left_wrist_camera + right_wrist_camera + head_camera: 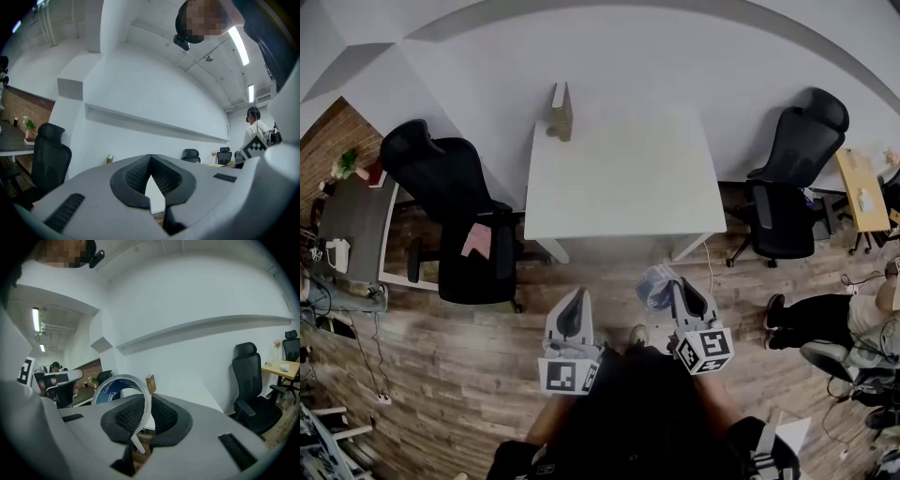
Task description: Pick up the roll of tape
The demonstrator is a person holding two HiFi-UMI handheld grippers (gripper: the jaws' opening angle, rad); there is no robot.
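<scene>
The roll of tape (pixel 655 285), a clear ring with a blue inner label, hangs over the wooden floor in front of the white table (pixel 623 178). My right gripper (pixel 679 289) is shut on its wall. In the right gripper view the ring (pixel 108 391) stands upright, its right side pinched between the black pads (pixel 161 417), and most of it sticks out to the left of the right gripper (pixel 146 400). My left gripper (pixel 575 300) is beside it, a little to the left. In its own view the left gripper (pixel 150 160) has its tips together and holds nothing.
A small wooden block (pixel 560 112) stands at the table's far left corner. Black office chairs stand to the left (pixel 455 202) and right (pixel 792 187) of the table. A person (pixel 825 314) sits at the right, and a grey desk (pixel 352 230) is at the far left.
</scene>
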